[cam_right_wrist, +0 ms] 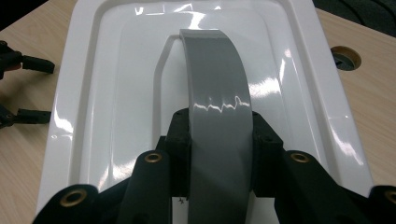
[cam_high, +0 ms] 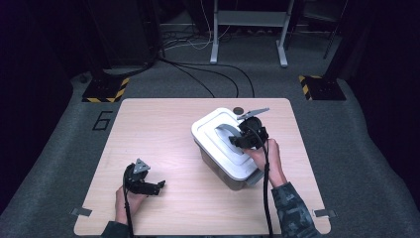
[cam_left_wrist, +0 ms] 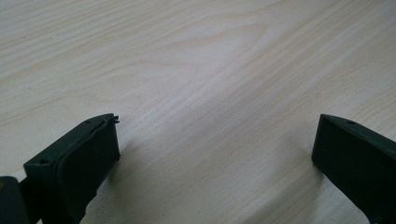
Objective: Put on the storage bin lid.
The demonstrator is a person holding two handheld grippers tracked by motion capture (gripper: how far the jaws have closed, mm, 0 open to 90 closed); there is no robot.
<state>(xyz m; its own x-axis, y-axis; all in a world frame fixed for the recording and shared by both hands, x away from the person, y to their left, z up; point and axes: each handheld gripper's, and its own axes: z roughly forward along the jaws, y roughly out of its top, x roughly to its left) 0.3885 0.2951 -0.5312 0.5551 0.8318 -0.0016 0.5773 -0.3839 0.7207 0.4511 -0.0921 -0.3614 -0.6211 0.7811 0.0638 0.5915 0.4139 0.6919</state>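
— Where's the box, and what has hold of it?

— The white rectangular plastic lidded container (cam_high: 225,146) sits on the right half of the pale wooden table (cam_high: 163,124), turned at an angle. The right gripper (cam_right_wrist: 220,154) has its two black jaws pressed against either edge of the grey curved handle strap (cam_right_wrist: 217,93) on the lid, clamped onto it.

— Can you see the whole strap?

— No. Its near end runs down behind the jaws and out of the bottom of the right gripper view. From the high view the hand and gripper cover much of it.

— And the left gripper (cam_left_wrist: 215,144)?

— Jaws wide apart, nothing between them, just bare wood grain. In the high view it lies low near the table's front left, well apart from the container.

— Anything else?

— A small dark round hole (cam_right_wrist: 344,57) in the tabletop just past the lid; what's inside is hard to make out.
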